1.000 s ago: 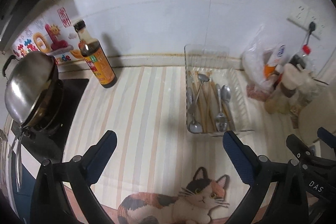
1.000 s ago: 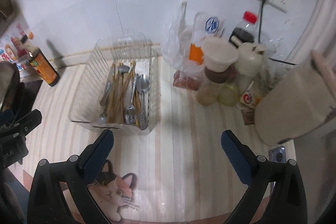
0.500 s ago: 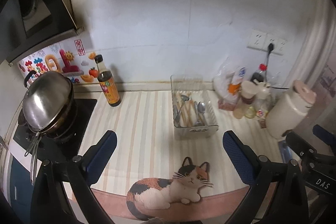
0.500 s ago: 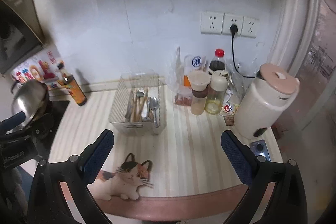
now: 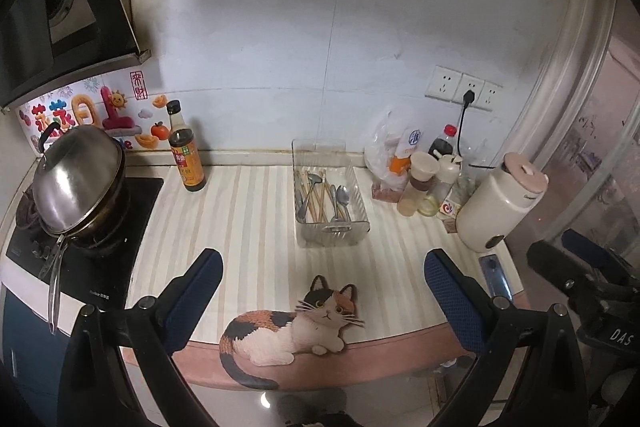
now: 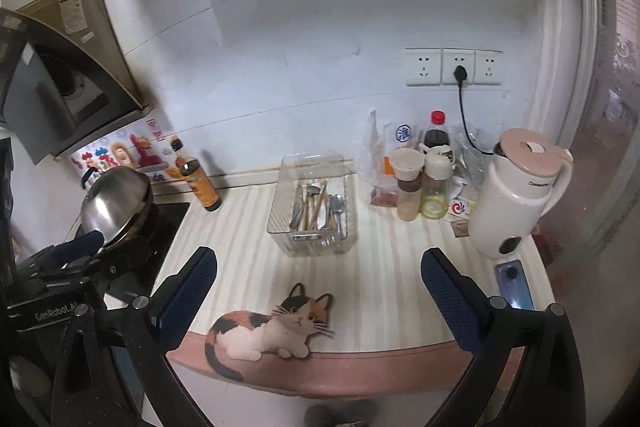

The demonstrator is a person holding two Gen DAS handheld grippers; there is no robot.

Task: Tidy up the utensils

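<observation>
Both grippers hang off the counter's front edge, well back from the work. Left gripper [image 5: 322,281]: jaws spread wide, nothing between them. Right gripper [image 6: 318,277]: same, released and empty.

Utensils [image 5: 326,201] lie in a clear bin [image 5: 332,231] mid-counter, near the back wall, between the sauce bottle [image 5: 186,157] and a cluster of jars [image 5: 424,183]. Contents: wooden chopsticks [image 6: 310,209] bundled left of centre, metal spoons [image 6: 338,207] to their right, one ladle-type piece across the top. All lie lengthwise, handles mostly toward the front; they overlap, so exact count cannot be told.

Handling, as judged: spoons are stiff, light, smooth metal, likely to slip or pivot in a pinch; take at mid-handle, not the bowl. Chopsticks are light, rigid, less slick, but thin and prone to roll; pinch several together or one at its thicker end. Bin walls limit side approach, so come from above. The bin itself looks light and may slide if nudged.
</observation>
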